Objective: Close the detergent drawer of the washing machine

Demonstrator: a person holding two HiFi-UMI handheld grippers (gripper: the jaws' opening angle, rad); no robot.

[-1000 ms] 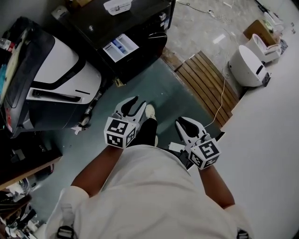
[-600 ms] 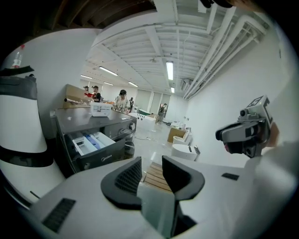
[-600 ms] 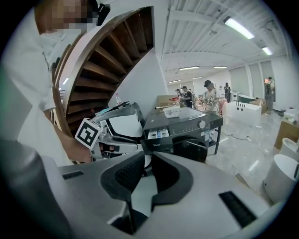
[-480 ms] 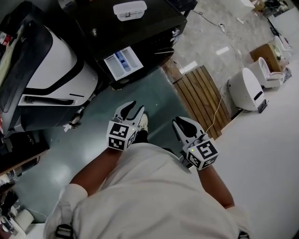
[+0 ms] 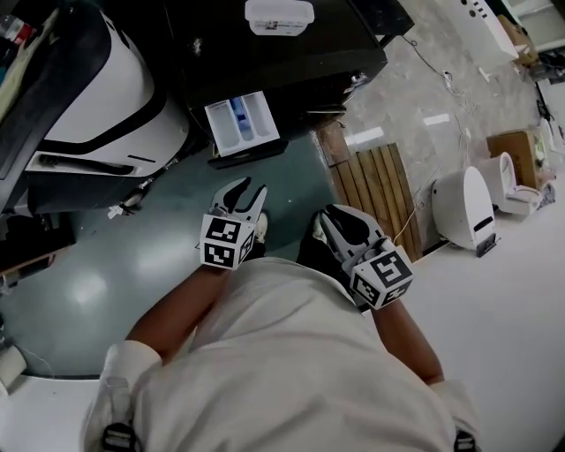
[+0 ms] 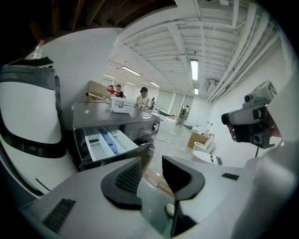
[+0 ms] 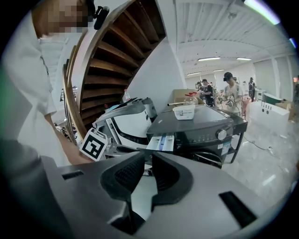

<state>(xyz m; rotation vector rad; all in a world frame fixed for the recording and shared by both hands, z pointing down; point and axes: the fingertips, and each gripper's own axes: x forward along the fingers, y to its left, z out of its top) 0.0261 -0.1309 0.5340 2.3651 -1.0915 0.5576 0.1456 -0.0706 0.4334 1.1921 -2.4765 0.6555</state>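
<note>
**Approach step: drawer open, no contact yet**

Status: the detergent drawer (image 5: pixel 243 124) stands pulled out from the front of the dark washing machine (image 5: pixel 291 62), at its upper left corner. The white tray and its blue insert are exposed. A small white tub (image 5: pixel 278 16) sits on the machine's top. Nothing has closed yet.

Left gripper (image 5: pixel 245 192): you hold it low over the green floor (image 5: pixel 132 265), below the drawer and well apart from it. Its fingers (image 6: pixel 122 179) are spread, with nothing between them. In the left gripper view the drawer lies ahead and off to the left of the finger line.

Right gripper (image 5: pixel 342 225): you hold it near your body, to the right of the left one and further from the drawer. Its fingers (image 7: pixel 124 175) are parted by a narrow gap and hold nothing.

Step in hand, as judged: the reach toward the drawer front, before the push.

Next move calls for:
- Raise the left gripper to the height of the drawer's front panel, since it is the nearer one.
- Meet the panel squarely with the fingertips or the outer finger face; no grasp is needed.
- Push straight along the drawer's travel into the machine, as an angled push may bind the tray.
- Keep the right gripper clear of the path.
</note>
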